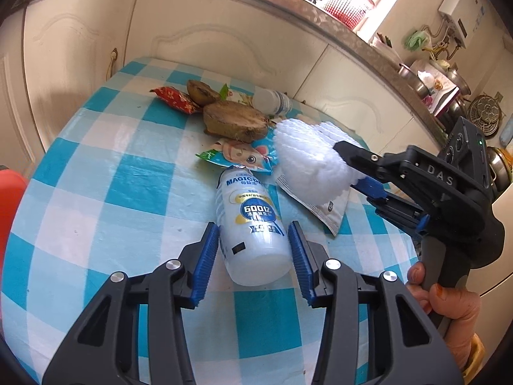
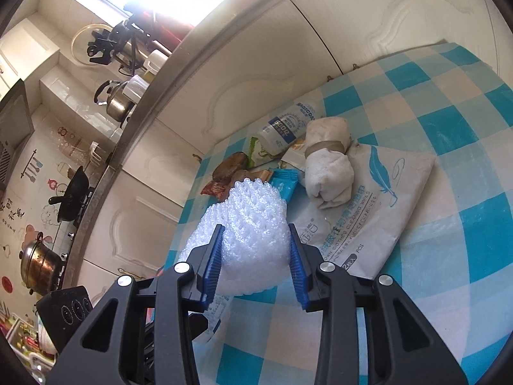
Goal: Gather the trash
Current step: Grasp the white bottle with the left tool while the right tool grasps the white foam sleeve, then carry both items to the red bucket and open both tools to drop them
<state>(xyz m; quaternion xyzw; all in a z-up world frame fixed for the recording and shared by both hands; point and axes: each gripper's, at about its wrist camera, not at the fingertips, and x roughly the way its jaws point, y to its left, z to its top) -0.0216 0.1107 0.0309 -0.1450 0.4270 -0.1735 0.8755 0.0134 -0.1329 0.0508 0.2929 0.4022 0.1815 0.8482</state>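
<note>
A white plastic bottle (image 1: 253, 234) with a blue label lies on the checked tablecloth (image 1: 112, 176). My left gripper (image 1: 253, 224) is shut on it, one blue pad on each side of its body. A white foam net (image 2: 253, 224) is pinched between the pads of my right gripper (image 2: 255, 225). In the left wrist view that foam net (image 1: 307, 160) hangs above the table from the right gripper (image 1: 348, 166), just past the bottle. A person's hand (image 1: 449, 301) holds its handle.
Behind lie a red wrapper (image 1: 174, 98), brown fruit scraps (image 1: 235, 120), a cartoon wrapper (image 1: 243, 157), a sachet (image 1: 323, 208) and a second bottle (image 2: 282, 128). A rolled pale bundle (image 2: 327, 163) rests on a wipes packet (image 2: 368, 199). Cream cabinet doors (image 1: 80, 48) close the far side.
</note>
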